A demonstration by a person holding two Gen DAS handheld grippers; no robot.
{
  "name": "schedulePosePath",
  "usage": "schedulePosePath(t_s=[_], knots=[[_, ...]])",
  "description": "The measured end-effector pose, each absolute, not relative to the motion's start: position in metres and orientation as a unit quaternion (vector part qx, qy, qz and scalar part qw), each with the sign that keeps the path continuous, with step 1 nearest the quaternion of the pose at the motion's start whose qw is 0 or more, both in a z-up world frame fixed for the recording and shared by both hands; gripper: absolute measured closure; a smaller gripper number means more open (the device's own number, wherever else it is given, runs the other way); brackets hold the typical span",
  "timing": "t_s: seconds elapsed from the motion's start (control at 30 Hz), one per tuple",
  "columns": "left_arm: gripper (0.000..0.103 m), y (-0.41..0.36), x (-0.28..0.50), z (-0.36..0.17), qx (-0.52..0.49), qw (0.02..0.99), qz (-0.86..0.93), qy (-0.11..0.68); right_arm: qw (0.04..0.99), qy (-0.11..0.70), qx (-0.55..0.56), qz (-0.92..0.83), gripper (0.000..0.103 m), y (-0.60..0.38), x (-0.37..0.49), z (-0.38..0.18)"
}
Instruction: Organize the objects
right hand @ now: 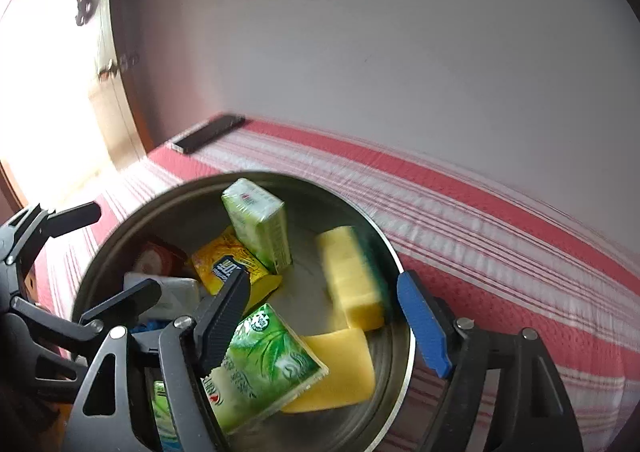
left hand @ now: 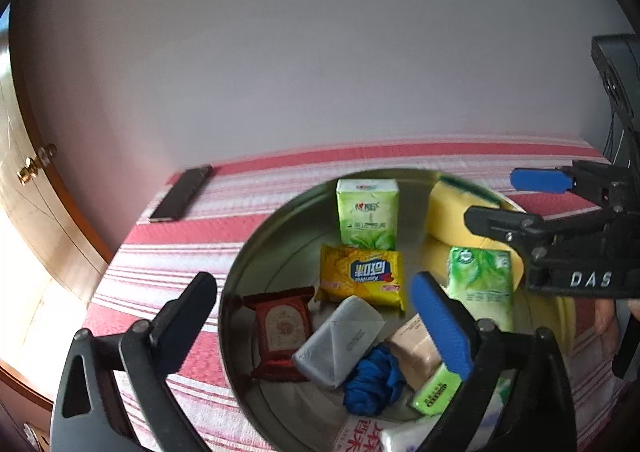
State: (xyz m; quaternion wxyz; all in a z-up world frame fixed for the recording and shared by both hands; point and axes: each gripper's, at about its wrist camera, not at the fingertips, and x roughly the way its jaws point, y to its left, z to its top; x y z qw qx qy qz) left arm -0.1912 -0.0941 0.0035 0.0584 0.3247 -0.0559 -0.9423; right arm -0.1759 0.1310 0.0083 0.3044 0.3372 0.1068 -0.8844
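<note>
Basin (left hand: 240, 272) crowded with packets; striped cloth (left hand: 168, 264) left of it bare

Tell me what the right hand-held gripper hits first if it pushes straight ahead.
Probably the yellow sponge: it lies in the metal basin directly between the open fingers of the right hand-held gripper. The green tissue pack sits nearer, beside the left finger; depth is unclear.

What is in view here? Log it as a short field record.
surface: red-and-white striped cloth
container: round metal basin
contents: green tissue packs, yellow sponge, yellow packet, grey bar, blue bundle, red packet
outside basin: dark flat device at the far corner
left hand-held gripper: open, empty
right hand-held gripper: open, empty, over the basin
</note>
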Motion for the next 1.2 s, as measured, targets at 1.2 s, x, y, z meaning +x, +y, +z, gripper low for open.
schedulePosePath(t_s=[1.2], knots=[[0.000, -0.105, -0.109, 0.032, 0.238, 0.108, -0.965, -0.030, 0.337, 0.047, 0.267, -0.902, 0.019, 0.156, -0.089, 0.042]])
